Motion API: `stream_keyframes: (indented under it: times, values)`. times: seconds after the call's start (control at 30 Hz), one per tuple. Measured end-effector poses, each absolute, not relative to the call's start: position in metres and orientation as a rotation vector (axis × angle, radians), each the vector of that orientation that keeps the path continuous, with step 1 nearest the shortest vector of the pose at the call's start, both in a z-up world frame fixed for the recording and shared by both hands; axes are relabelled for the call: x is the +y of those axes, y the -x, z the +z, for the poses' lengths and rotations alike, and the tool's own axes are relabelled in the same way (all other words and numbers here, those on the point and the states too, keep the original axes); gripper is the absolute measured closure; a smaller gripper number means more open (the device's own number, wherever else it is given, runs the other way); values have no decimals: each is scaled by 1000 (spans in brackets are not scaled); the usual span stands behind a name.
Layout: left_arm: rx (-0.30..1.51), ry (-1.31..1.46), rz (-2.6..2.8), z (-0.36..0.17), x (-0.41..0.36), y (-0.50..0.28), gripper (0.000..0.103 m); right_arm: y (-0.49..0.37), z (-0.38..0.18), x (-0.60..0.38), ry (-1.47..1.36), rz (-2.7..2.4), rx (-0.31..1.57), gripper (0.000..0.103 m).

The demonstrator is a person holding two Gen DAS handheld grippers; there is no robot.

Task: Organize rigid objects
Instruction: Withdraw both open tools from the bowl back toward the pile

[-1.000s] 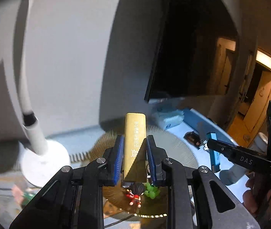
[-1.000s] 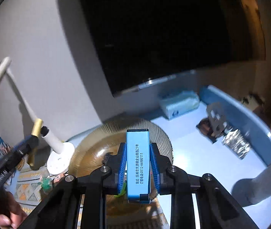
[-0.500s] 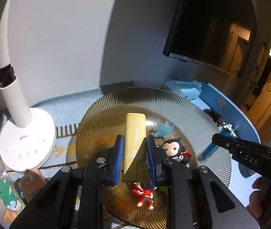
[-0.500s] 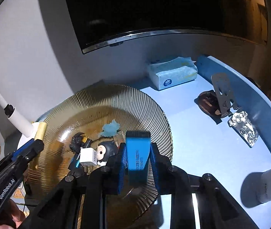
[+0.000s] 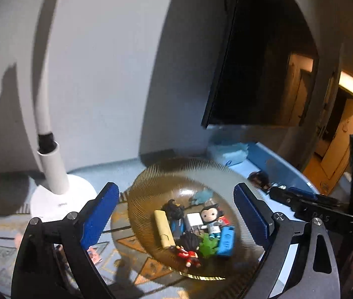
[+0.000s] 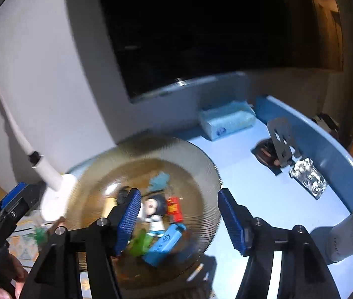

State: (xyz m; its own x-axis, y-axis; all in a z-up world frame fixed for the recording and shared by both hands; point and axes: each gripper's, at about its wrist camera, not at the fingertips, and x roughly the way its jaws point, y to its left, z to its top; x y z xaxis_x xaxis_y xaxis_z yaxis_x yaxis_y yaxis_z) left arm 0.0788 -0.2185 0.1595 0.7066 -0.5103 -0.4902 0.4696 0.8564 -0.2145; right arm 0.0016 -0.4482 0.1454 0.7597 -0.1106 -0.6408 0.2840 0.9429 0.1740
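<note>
A ribbed amber glass plate [image 5: 151, 179] [image 6: 201, 169] holds several small things: a gold bar-shaped box [image 5: 163, 228], a blue box [image 5: 226, 240] [image 6: 165, 244], a big-headed monkey figure [image 5: 210, 219] [image 6: 152, 210], a white charger [image 5: 193, 222], a red figure [image 5: 189, 255] and a green toy [image 5: 207, 245] [image 6: 140, 244]. My left gripper [image 5: 176, 214] is open and empty above the plate. My right gripper [image 6: 177, 220] is open and empty above the plate's right half.
A white desk lamp [image 5: 52, 172] [image 6: 49, 174] stands left of the plate. A tissue pack [image 6: 226, 122], a dark phone stand [image 6: 281, 147] and a foil packet [image 6: 307, 180] lie on the light blue table [image 6: 238, 182]. A dark monitor [image 6: 201, 30] hangs behind.
Both grippers have opened and lifted back. The gold box and the blue box, held before, now lie on the plate among the toys.
</note>
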Motion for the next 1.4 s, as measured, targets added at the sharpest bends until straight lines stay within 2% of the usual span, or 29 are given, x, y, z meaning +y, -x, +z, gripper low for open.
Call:
stream_keyframes:
  times: [0.2, 0.27, 0.33, 0.43, 0.53, 0.67, 0.9, 1.03, 1.17, 1.4]
  values:
    - [491, 78, -538, 192, -172, -30, 9, 26, 169, -397, -186, -142, 633, 37]
    - [456, 58, -519, 206, -150, -15, 9, 35, 175, -374, -158, -96, 617, 25]
    - [404, 62, -471, 222, -120, 0, 4, 45, 179, -351, -129, -55, 603, 18]
    - [327, 112, -394, 245, -71, 23, 1, 58, 185, -313, -65, 8, 574, 18]
    - [339, 120, -351, 253, -35, 37, 1, 69, 185, -279, -39, 93, 556, 15]
    - [366, 114, -248, 222, 6, 53, 1, 78, 156, -252, -66, 184, 553, 15]
    - [655, 189, -135, 99, 42, 17, 1, 64, 64, -220, -82, 224, 709, 15]
    - [737, 182, -80, 58, 51, 7, 1, 61, 44, -217, -33, 199, 719, 15]
    - [764, 132, -42, 40, 42, 5, 1, 58, 36, -218, -41, 200, 743, 15]
    - [758, 27, -30, 41, 23, 11, 1, 50, 27, -215, -32, 173, 796, 15]
